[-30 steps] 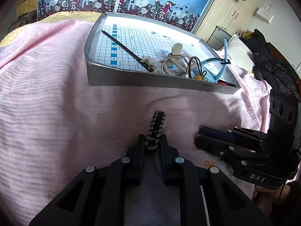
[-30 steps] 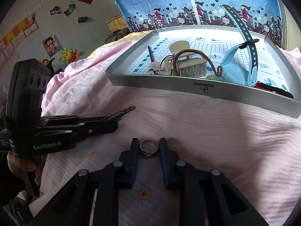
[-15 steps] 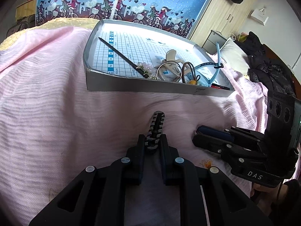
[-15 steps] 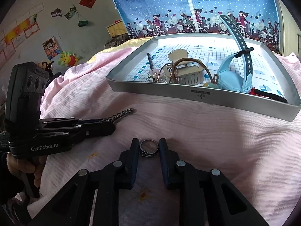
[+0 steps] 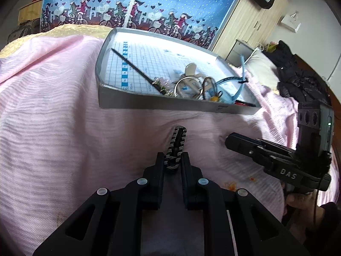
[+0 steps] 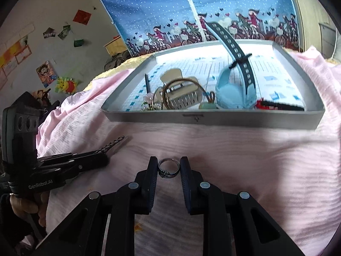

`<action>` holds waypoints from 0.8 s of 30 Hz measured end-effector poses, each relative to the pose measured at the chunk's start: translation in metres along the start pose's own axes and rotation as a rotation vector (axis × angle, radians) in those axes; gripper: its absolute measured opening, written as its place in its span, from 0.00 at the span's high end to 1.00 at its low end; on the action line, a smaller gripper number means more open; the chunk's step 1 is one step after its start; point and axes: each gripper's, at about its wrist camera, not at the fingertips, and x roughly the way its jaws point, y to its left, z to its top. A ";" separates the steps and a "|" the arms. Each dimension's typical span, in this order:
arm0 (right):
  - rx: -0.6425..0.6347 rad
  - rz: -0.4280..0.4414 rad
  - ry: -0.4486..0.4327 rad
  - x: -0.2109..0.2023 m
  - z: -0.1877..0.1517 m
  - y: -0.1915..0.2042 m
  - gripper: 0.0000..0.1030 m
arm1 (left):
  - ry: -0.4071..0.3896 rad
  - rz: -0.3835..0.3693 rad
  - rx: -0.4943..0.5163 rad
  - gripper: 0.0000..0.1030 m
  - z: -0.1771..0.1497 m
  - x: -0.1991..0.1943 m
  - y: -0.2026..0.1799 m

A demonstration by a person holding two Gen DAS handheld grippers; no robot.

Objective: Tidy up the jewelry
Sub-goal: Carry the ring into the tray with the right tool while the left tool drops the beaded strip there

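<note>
the ring [image 6: 169, 168], silver with a small setting, sits pinched between the fingers of the right gripper [image 6: 169, 168], just above the pink bed cover [image 6: 234, 149]. the left gripper [image 5: 173, 163] has its fingers pressed on a black-and-white braided bracelet [image 5: 177, 145], whose free end points toward the tray [image 5: 162, 104]. "das" is printed on the right gripper's side in the left wrist view, and "genrobot.ai" on the left gripper [image 6: 64, 166] in the right wrist view. the grey tray lies further up the bed, holding a light blue watch [image 6: 234, 93], a beige hair claw [image 6: 181, 89], a bangle [image 5: 187, 85] and a black hair stick [image 5: 136, 68]. compared with a second ago, both grips are unchanged and the tray looks somewhat farther from the left gripper.
</note>
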 end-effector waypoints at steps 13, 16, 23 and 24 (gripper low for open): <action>-0.025 -0.044 -0.198 -0.001 0.043 -0.007 0.80 | -0.245 -0.023 -0.165 0.89 0.066 -0.009 0.016; 0.002 -0.041 -0.193 0.009 0.049 -0.014 0.80 | -0.240 -0.010 -0.218 0.89 0.074 0.005 0.028; 0.043 -0.038 -0.149 0.022 0.049 -0.023 0.80 | -0.156 0.016 -0.267 0.89 0.070 0.025 0.041; 0.041 -0.041 -0.148 0.022 0.048 -0.022 0.80 | -0.150 0.022 -0.264 0.89 0.069 0.026 0.040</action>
